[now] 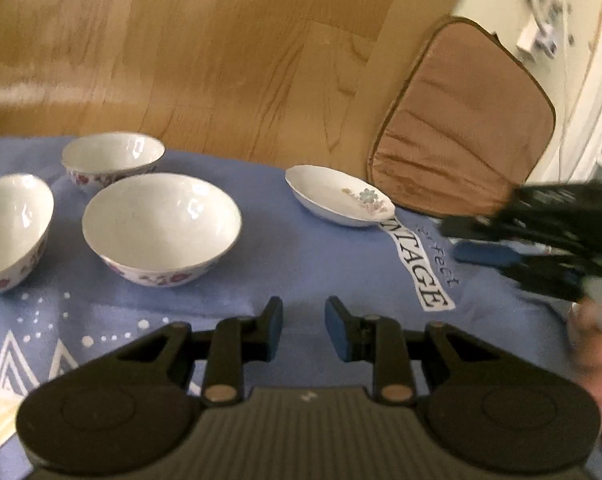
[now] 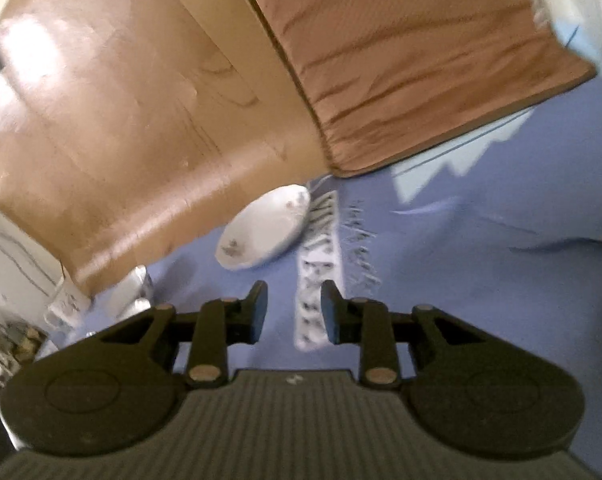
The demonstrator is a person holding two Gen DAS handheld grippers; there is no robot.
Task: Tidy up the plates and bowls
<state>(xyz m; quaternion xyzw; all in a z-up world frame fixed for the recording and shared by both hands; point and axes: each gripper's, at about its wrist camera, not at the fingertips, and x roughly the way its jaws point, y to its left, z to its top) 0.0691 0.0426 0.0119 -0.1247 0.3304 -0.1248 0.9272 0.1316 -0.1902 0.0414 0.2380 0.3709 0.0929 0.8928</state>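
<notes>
Both tongs hang empty, jaws parted narrowly – left tongs [image 1: 303, 322] near three white floral china bowls [image 1: 161, 227], right tongs [image 2: 293, 307] nearing the shallow white floral plate [image 2: 263, 233] on the blue cloth-covered surface [image 1: 301, 272]. Risk: jaws too narrow could nudge the thin rim, sliding the plate off the nearby edge.

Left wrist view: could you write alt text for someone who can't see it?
Three white flowered bowls stand apart from one another on a blue cloth, with a shallow plate to their right. The left gripper hovers in front, jaws open and empty; the right gripper reaches in blurred from the right.
</notes>
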